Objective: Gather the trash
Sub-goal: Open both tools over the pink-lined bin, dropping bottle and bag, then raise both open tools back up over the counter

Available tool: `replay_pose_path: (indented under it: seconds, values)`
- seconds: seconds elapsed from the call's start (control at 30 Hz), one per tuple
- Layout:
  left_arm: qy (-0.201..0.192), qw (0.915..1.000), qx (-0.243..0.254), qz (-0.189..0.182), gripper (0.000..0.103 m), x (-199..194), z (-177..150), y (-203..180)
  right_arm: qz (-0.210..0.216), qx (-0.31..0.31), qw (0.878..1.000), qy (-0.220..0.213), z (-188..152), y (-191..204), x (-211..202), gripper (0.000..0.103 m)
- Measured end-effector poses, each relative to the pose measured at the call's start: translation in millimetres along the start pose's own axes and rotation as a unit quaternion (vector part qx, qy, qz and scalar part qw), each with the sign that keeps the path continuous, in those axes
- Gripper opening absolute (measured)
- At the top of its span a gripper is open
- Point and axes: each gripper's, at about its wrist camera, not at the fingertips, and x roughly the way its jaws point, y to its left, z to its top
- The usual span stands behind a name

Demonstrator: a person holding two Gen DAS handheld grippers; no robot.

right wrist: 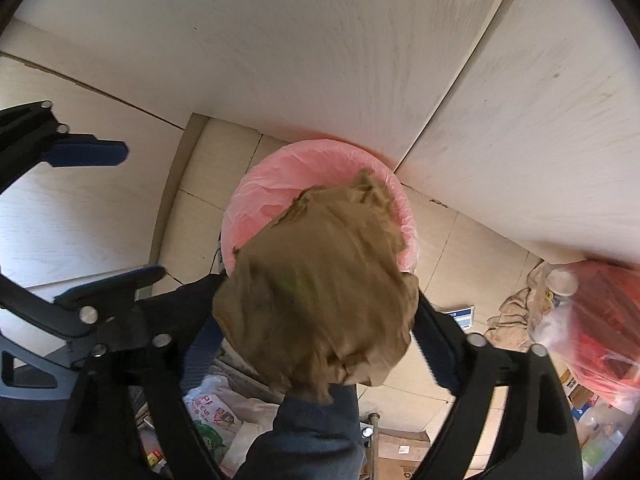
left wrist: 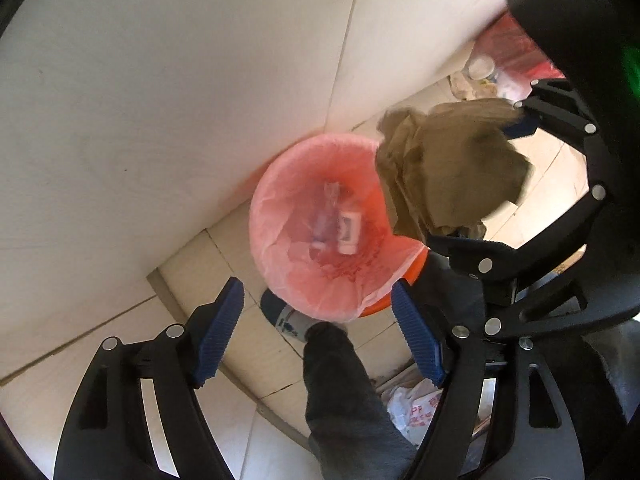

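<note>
An orange bin (left wrist: 412, 274) lined with a pink bag (left wrist: 288, 216) stands on the tiled floor against a white cabinet; a small white bottle (left wrist: 348, 232) lies inside. A crumpled brown paper bag (right wrist: 316, 300) hangs blurred over the bin's rim (right wrist: 248, 192), between the wide-spread fingers of my right gripper (right wrist: 320, 348), which looks open around it. In the left wrist view the paper bag (left wrist: 452, 168) sits to the right of the bin, inside the right gripper (left wrist: 490, 184). My left gripper (left wrist: 318, 334) is open and empty above the bin's near edge, and it shows at the left as the left gripper (right wrist: 120, 212).
White cabinet panels (right wrist: 320, 60) rise behind the bin. A person's dark trouser leg (left wrist: 340, 400) stands beside it. A white printed plastic bag (right wrist: 212, 412) lies below, with a red bag of trash (right wrist: 600, 320), a rag (right wrist: 516, 320) and a cardboard box (right wrist: 400, 448) to the right.
</note>
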Motion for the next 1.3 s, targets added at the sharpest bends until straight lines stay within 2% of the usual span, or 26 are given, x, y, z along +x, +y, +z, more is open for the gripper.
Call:
replay_pose_path:
  seconds: [0.1, 0.27, 0.4, 0.53, 0.63, 0.9, 1.1, 1.3]
  values:
    - [0.0, 1.0, -0.004, 0.004, 0.075, -2, -2, 3, -0.001, -0.007, 1.0, -0.001, -1, -1, 7, 0.098]
    - [0.0, 0.9998, -0.015, 0.013, 0.075, -3, -8, 10, -0.005, -0.008, 1.0, 0.002, -2, 4, 12, 0.098]
    - [-0.007, 0.9995, -0.027, 0.016, 0.075, -16, -11, 18, -0.002, -0.002, 1.0, -0.002, -7, 3, -3, 0.098]
    - [-0.04, 0.9979, -0.048, 0.015, 0.075, -62, -16, 24, 0.005, 0.01, 0.999, -0.041, -18, -2, -55, 0.098]
    - [-0.082, 0.9944, -0.065, 0.015, 0.075, -116, -18, 26, 0.003, 0.02, 0.997, -0.081, -28, -6, -115, 0.098]
    - [-0.195, 0.9746, -0.103, 0.041, 0.083, -257, -14, 30, -0.023, 0.049, 0.981, -0.187, -30, -16, -258, 0.098]
    - [-0.242, 0.96, -0.117, 0.08, 0.087, -322, 9, 31, -0.044, 0.052, 0.964, -0.257, -11, -10, -332, 0.098]
    - [-0.275, 0.9447, -0.151, 0.094, 0.091, -364, 31, 49, -0.062, 0.055, 0.947, -0.31, 12, -12, -385, 0.098]
